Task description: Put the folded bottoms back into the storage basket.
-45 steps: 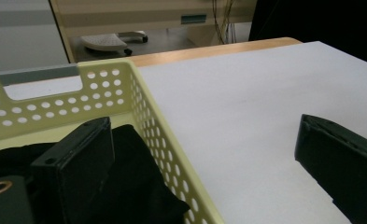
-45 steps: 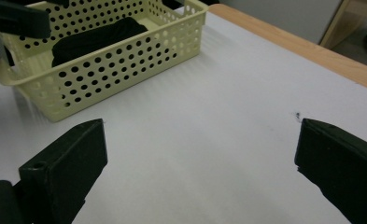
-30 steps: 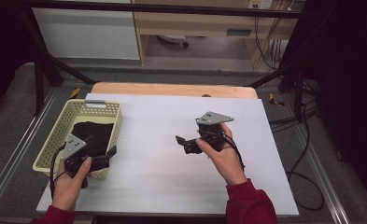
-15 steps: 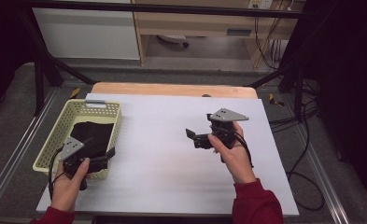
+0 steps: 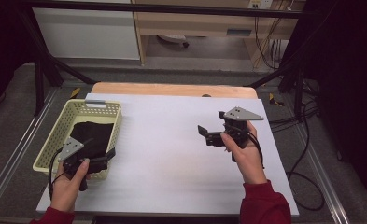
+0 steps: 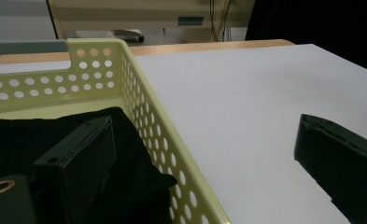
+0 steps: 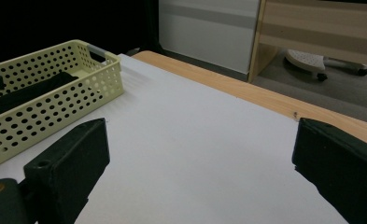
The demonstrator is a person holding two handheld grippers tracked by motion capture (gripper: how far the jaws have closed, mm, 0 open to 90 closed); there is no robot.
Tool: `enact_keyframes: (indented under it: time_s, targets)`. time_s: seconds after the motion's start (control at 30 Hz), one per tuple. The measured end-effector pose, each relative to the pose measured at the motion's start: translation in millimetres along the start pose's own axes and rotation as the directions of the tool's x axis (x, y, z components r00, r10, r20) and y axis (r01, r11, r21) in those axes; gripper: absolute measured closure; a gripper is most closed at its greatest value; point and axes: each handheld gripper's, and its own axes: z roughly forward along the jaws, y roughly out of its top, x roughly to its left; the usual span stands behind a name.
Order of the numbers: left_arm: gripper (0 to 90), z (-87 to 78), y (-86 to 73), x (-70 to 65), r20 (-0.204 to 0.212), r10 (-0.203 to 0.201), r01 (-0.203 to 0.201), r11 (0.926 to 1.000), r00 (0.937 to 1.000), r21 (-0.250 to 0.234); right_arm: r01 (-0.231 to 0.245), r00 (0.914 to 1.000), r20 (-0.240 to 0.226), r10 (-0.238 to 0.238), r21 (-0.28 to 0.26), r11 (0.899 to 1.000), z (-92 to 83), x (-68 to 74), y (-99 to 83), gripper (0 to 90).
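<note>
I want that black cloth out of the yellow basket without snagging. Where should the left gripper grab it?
Probably the raised fold of the black cloth beside the perforated yellow plastic basket's right wall, coming from above: its walls block any sideways approach. The left gripper straddles that wall, jaws open.

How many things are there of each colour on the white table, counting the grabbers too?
Yellow: 1, the basket
Black: 3, the cloth in the basket, the left gripper and the right gripper
Total: 4
</note>
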Motion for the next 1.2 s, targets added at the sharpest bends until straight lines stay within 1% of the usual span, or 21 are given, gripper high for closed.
enact_keyframes:
  time_s: [0.13,0.27,0.5,0.67,0.8,0.87,1.03,1.2]
  targets:
    - [5.6,-0.4,-0.2,0.7,0.001,-0.003,0.003,1.0,1.0,-0.002,0.002,0.9998,0.018,-0.002,-0.003,1.0,-4.9,-4.1,-0.5,3.3]
    - [5.5,-0.9,-0.3,1.2,0.002,-0.003,0.003,1.0,1.0,-0.003,-0.007,0.9991,0.041,0.007,-0.005,1.0,-12.2,-10.0,-2.4,3.2]
    - [5.7,-1.2,-1.3,4.1,-0.002,-0.013,0.013,0.9999,0.9999,0.004,-0.019,0.9968,0.077,0.02,-0.017,1.0,-31.1,-21.8,-7.8,3.4]
    - [5.7,-1.3,-1.4,4.1,0.002,-0.01,0.01,0.9999,0.9999,0.006,-0.028,0.9952,0.093,0.03,-0.028,0.999,-45.2,-27.9,-15.6,3.6]
    - [5.6,0.2,-2.2,4.5,0.006,-0.014,0.014,0.9998,0.9999,0.015,-0.018,0.9959,0.087,0.022,-0.043,0.999,-53.8,-30.5,-24.9,3.5]
    - [5.6,-0.3,-2.1,4.6,0.006,-0.012,0.012,0.9998,0.9999,0.013,-0.028,0.9954,0.09,0.032,-0.048,0.998,-56.4,-31.0,-30.7,3.4]
    - [5.4,-0.5,-2.1,4.8,0.006,-0.012,0.012,0.9999,0.9999,0.011,-0.041,0.9931,0.107,0.047,-0.054,0.998,-58.5,-31.2,-47.4,3.9]
    - [5.4,-0.8,-2.1,5.2,0.009,-0.009,0.009,0.9998,0.9999,0.015,-0.051,0.9913,0.119,0.056,-0.047,0.998,-59.3,-29.0,-64.6,2.9]
